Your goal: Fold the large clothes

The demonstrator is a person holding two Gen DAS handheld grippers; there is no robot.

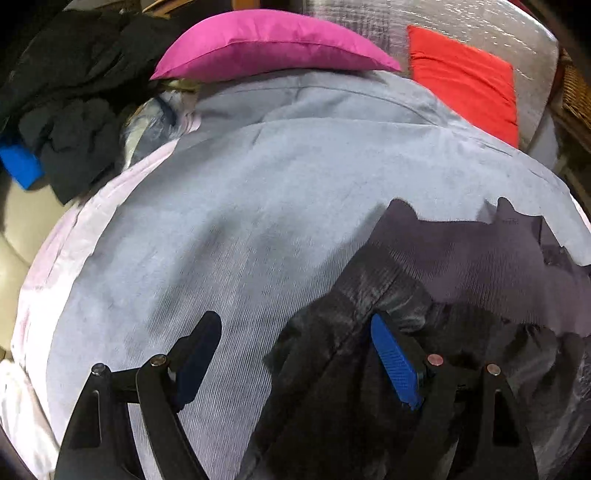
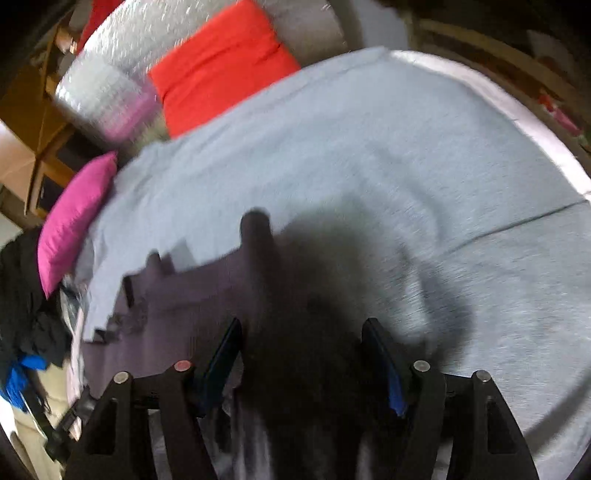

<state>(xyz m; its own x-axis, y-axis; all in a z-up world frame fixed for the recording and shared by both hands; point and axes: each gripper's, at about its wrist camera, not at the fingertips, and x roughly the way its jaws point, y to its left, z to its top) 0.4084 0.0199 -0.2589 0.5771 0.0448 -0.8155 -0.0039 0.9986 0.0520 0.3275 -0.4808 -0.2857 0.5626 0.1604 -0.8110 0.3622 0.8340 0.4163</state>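
Note:
A dark purple-grey garment (image 1: pixel 461 258) lies spread on the light blue bed cover (image 1: pixel 258 203), its upper edge showing small tabs like belt loops. My left gripper (image 1: pixel 293 321) hangs open above the garment's crumpled left edge; the blue pad (image 1: pixel 395 365) of its right finger sits over dark fabric and its left finger over bare cover. In the blurred right wrist view the same garment (image 2: pixel 207 280) runs under my right gripper (image 2: pixel 303 325). Its jaws stand apart with dark fabric and shadow between them, and the pads do not visibly press on it.
A pink pillow (image 1: pixel 266 40) and a red pillow (image 1: pixel 465 77) lie at the head of the bed against a silvery cushion (image 1: pixel 461 22). A heap of black clothes (image 1: pixel 74 110) and a blue thing (image 1: pixel 20 164) sit off the left side. Wicker furniture (image 1: pixel 576 92) stands at the right.

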